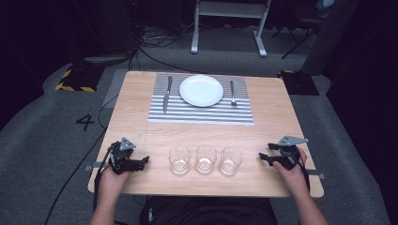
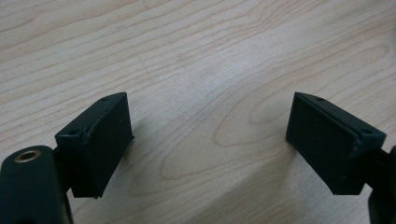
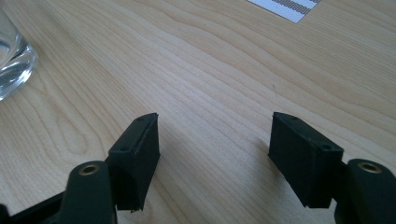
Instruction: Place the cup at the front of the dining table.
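While both black claws gape, three clear round glasses (image 1: 205, 159) stand between.

Three glasses (image 1: 205, 159) stand in a row near the table's (image 1: 277, 117) front edge — the left gripper (image 1: 141, 162) left of them, the right gripper (image 1: 265, 157) right. Behind, on a placemat (image 1: 202, 115), a plate (image 1: 201, 90) lies between knife (image 1: 167, 93) and fork (image 1: 232, 92).

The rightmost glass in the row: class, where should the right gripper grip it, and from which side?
Grip the rightmost glass across its upright side wall, coming in level from its right, where the right gripper already points with jaws open. The middle glass crowds its left.
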Motion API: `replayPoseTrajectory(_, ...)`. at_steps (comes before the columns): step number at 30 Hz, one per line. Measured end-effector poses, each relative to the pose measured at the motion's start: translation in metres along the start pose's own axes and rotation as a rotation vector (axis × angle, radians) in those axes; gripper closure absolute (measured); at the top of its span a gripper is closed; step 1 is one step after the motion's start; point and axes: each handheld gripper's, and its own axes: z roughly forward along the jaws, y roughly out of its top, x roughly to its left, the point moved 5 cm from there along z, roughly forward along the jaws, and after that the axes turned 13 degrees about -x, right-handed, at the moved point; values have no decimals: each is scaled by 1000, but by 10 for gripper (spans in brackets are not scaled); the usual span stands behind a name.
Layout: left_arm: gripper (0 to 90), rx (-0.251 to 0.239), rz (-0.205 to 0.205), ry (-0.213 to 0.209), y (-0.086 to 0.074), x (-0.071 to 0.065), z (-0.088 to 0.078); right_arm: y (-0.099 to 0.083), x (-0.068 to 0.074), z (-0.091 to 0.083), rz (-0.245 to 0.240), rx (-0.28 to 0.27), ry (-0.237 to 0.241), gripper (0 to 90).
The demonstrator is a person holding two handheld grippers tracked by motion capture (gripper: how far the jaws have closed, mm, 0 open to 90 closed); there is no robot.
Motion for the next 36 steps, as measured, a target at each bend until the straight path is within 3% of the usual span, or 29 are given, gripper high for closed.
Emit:
replayPoseTrajectory(5,140,-1,-1,-3,0,0,0,0,0,0,0,0,-1,338)
replayPoseTrajectory(8,134,-20,-44,-20,1,0,0,0,0,0,0,0,0,337)
replayPoseTrajectory(10,129,-40,-105,-62,2,1,-1,0,0,0,0,0,0,338)
replayPoseTrajectory(11,134,-40,-105,-62,2,1,-1,0,0,0,0,0,0,338)
replayPoseTrajectory(12,134,-44,-102,-69,3,0,-2,0,0,0,0,0,0,338)
replayPoseTrajectory(14,144,-66,-12,-51,15,-4,-10,0,0,0,-2,0,0,339)
replayPoseTrajectory(18,152,-108,12,-82,30,-15,-21,0,0,0,-1,-2,-1,340)
replayPoseTrajectory(20,153,-99,20,-88,32,-16,-24,0,0,0,-3,1,1,339)
replayPoseTrajectory(22,157,-86,-9,-98,34,-20,-29,0,0,0,-3,0,1,342)
replayPoseTrajectory(25,158,-109,-31,-109,36,-21,-34,0,0,0,-4,-3,-2,342)
replayPoseTrajectory(26,158,-123,-59,-112,38,-21,-39,0,0,0,-3,-2,-1,342)
replayPoseTrajectory(27,158,-122,-55,-117,39,-20,-43,0,0,0,-4,-1,0,342)
replayPoseTrajectory(30,158,-166,-112,-126,43,-23,-50,0,0,0,-3,-3,-2,342)
replayPoseTrajectory(31,157,-166,-112,-126,43,-23,-50,0,0,0,-3,-3,-2,342)
replayPoseTrajectory(32,157,-203,-120,-140,48,-25,-55,0,0,0,-3,1,2,342)
replayPoseTrajectory(34,156,-222,-123,-155,51,-27,-58,0,0,0,-3,0,2,342)
replayPoseTrajectory(36,156,-274,-124,-176,58,-32,-65,0,0,0,-3,-1,1,342)
